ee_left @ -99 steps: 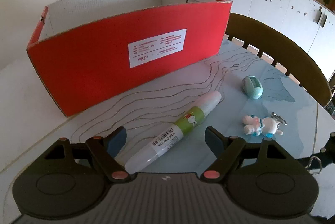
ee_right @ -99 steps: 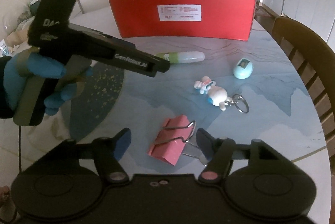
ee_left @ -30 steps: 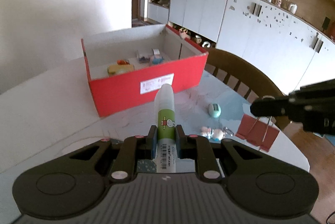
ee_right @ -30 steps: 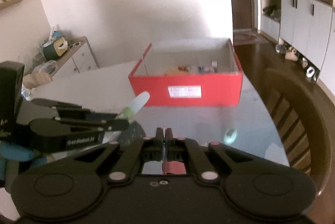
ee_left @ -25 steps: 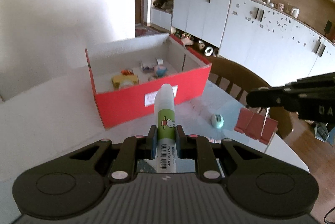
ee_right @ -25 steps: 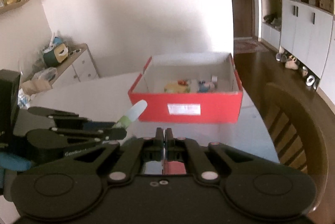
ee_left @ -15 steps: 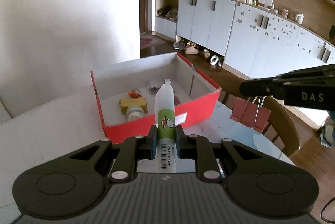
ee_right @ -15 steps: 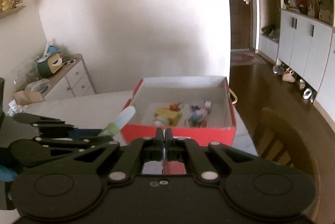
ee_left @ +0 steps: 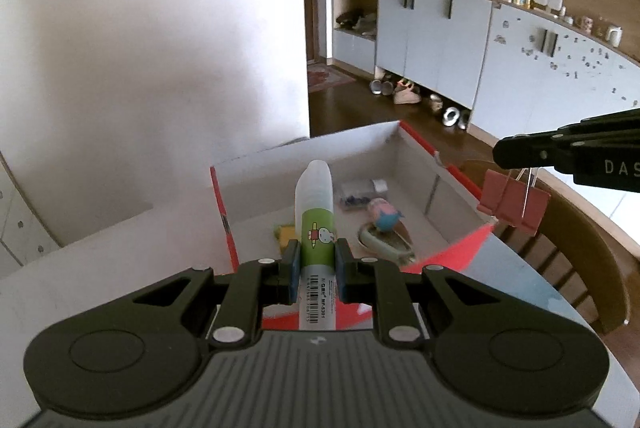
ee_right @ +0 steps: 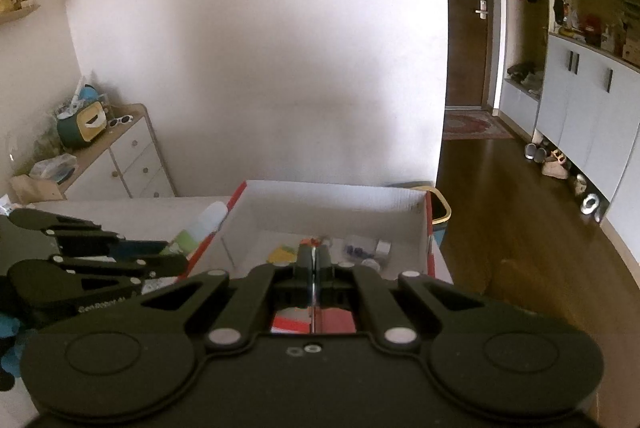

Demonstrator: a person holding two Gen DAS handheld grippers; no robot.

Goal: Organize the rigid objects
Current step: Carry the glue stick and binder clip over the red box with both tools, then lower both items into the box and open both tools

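My left gripper (ee_left: 315, 257) is shut on a white tube with a green label (ee_left: 314, 206), held in the air over the near wall of the open red box (ee_left: 222, 204). My right gripper (ee_right: 315, 259) is shut on the wire handle of a pink binder clip (ee_left: 512, 203), which hangs above the box's right wall in the left wrist view. In the right wrist view only a strip of the clip (ee_right: 334, 320) shows under the fingers. The box (ee_right: 332, 204) lies below and ahead of both grippers and holds several small items.
The box stands on a round table (ee_left: 516, 280) with a wooden chair (ee_left: 580, 252) at its right side. White cabinets (ee_left: 440, 44) and shoes line the far wall. A low drawer unit (ee_right: 120, 156) stands at the left.
Both grippers have risen and moved forward with their loads. They now hang over the red box, and its inside shows from above.
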